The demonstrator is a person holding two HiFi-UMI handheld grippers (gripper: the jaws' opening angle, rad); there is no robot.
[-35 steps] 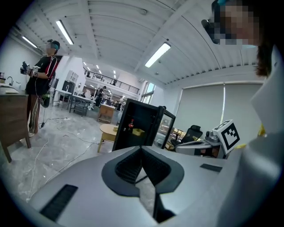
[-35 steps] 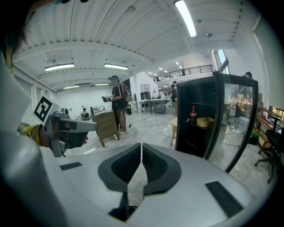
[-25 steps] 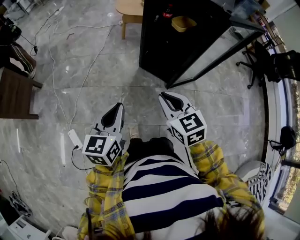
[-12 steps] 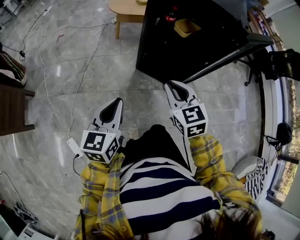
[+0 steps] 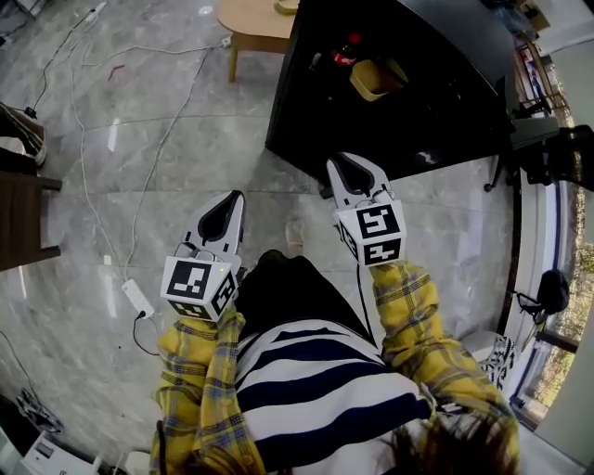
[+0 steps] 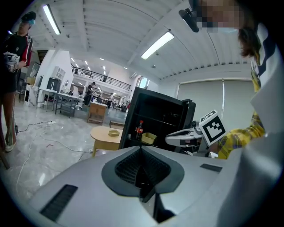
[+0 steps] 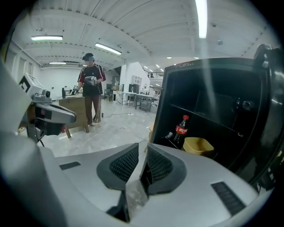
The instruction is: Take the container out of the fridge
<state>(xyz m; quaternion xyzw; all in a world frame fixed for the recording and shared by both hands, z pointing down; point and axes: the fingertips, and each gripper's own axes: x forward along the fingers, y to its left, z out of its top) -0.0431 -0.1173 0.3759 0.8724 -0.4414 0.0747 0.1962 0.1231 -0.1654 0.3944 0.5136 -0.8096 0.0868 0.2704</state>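
Note:
A black fridge (image 5: 436,121) stands open ahead of me. On its shelf sits a yellow container (image 5: 376,79), with a cola bottle (image 5: 345,51) to its left. In the right gripper view the container (image 7: 198,145) and the bottle (image 7: 179,129) lie just beyond my right gripper (image 7: 145,146). Its jaws are opening, a thin gap shows, and nothing is between them. In the head view that right gripper (image 5: 351,172) points at the fridge's lower front edge. My left gripper (image 5: 223,215) hangs over the floor further back, shut and empty, and it sees the container (image 6: 149,138) from afar.
A round wooden table (image 5: 255,19) stands left of the fridge. Cables (image 5: 139,186) and a power strip (image 5: 136,299) lie on the marble floor. Dark furniture (image 5: 23,213) is at the far left, an office chair (image 5: 566,148) at the right. A person (image 7: 91,86) stands behind.
The person and both grippers have come closer to the fridge. The right gripper has reached further forward, up to the fridge's front.

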